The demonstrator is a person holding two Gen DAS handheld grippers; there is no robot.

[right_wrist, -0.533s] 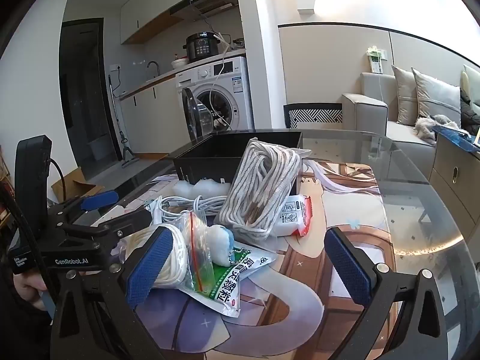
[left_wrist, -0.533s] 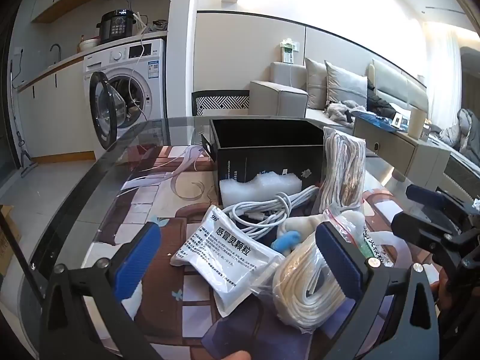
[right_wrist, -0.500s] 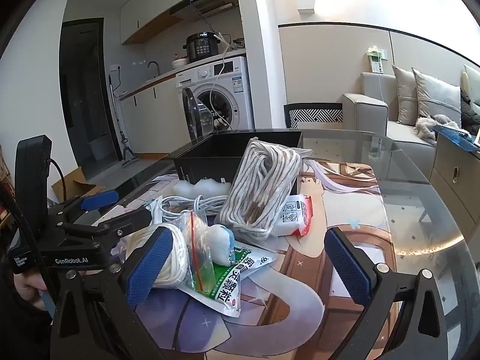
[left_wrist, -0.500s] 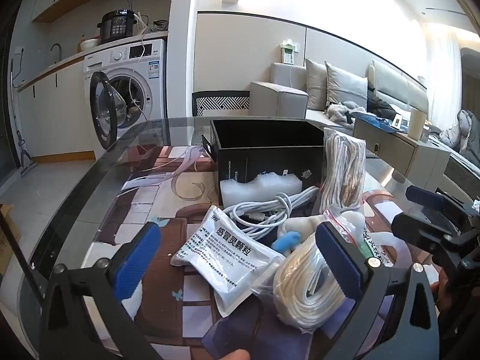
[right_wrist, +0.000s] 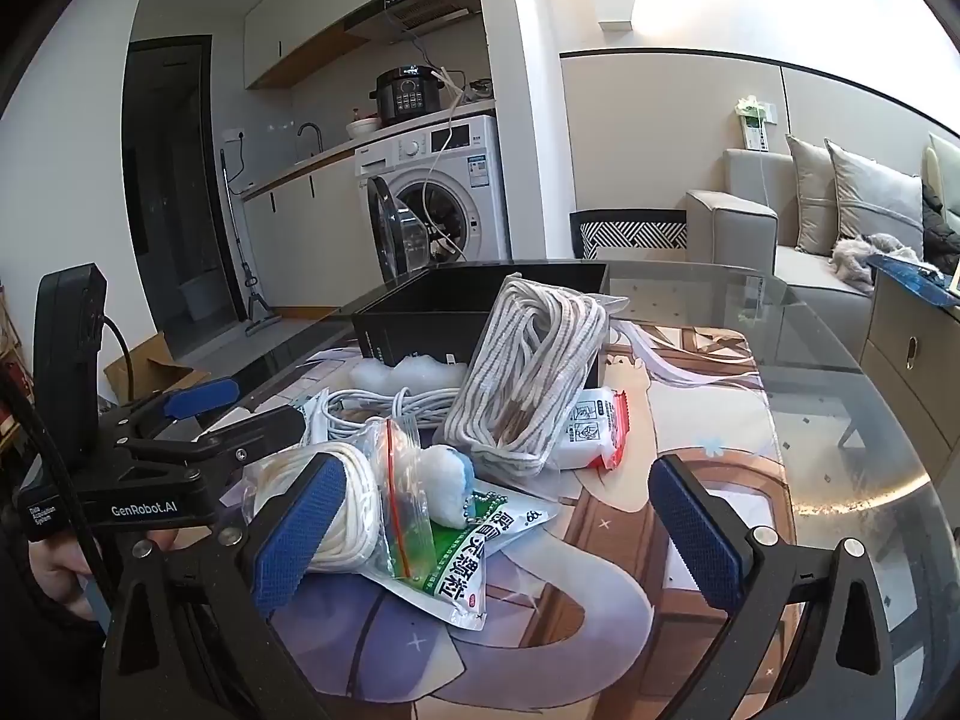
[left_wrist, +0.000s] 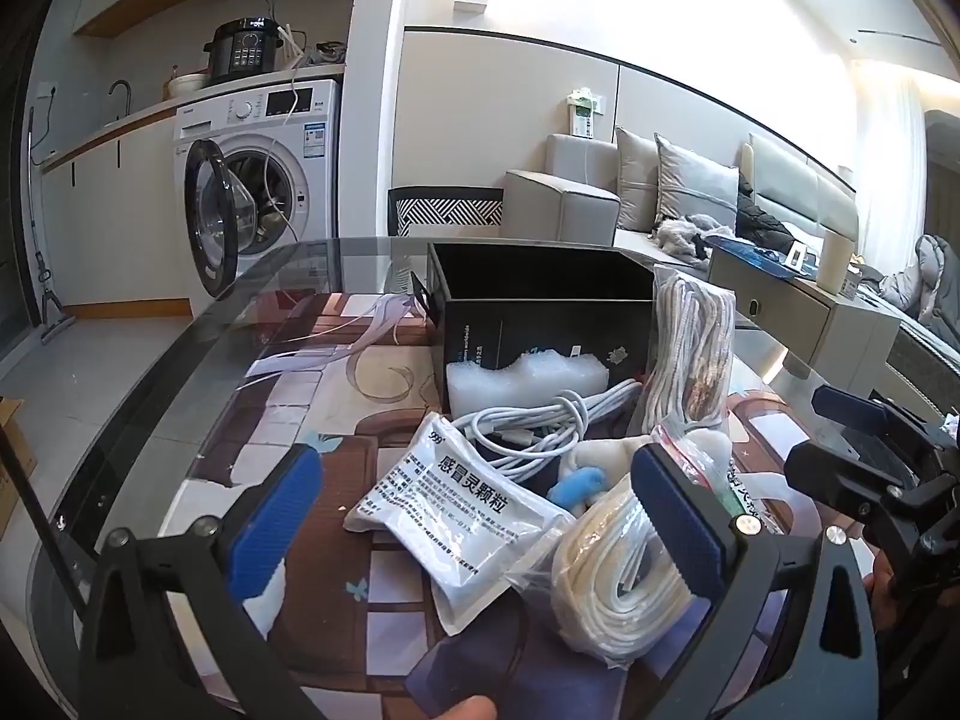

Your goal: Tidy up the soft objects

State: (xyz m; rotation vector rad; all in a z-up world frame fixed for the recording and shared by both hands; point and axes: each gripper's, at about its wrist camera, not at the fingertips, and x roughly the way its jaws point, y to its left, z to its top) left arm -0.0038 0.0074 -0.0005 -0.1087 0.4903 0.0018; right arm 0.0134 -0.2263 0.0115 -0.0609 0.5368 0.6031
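Note:
On a printed mat, a pile of soft things lies in front of an open black box (left_wrist: 540, 312) (right_wrist: 474, 306). It holds a white sachet (left_wrist: 462, 510), a bagged coil of white rope (left_wrist: 618, 588) (right_wrist: 354, 510), a white cable (left_wrist: 540, 426), a white and blue plush (right_wrist: 444, 483), a green sachet (right_wrist: 474, 564) and a tall bagged rope bundle (right_wrist: 528, 372) leaning on the box. My left gripper (left_wrist: 477, 522) stands open over the sachet, touching nothing. My right gripper (right_wrist: 498, 534) is open over the green sachet, holding nothing.
White foam (left_wrist: 528, 375) rests against the box front. A red and white tissue packet (right_wrist: 594, 426) lies beside the rope bundle. The round glass table (right_wrist: 840, 372) extends to the right. Behind are a washing machine (left_wrist: 264, 180) with its door ajar and a sofa (right_wrist: 810, 240).

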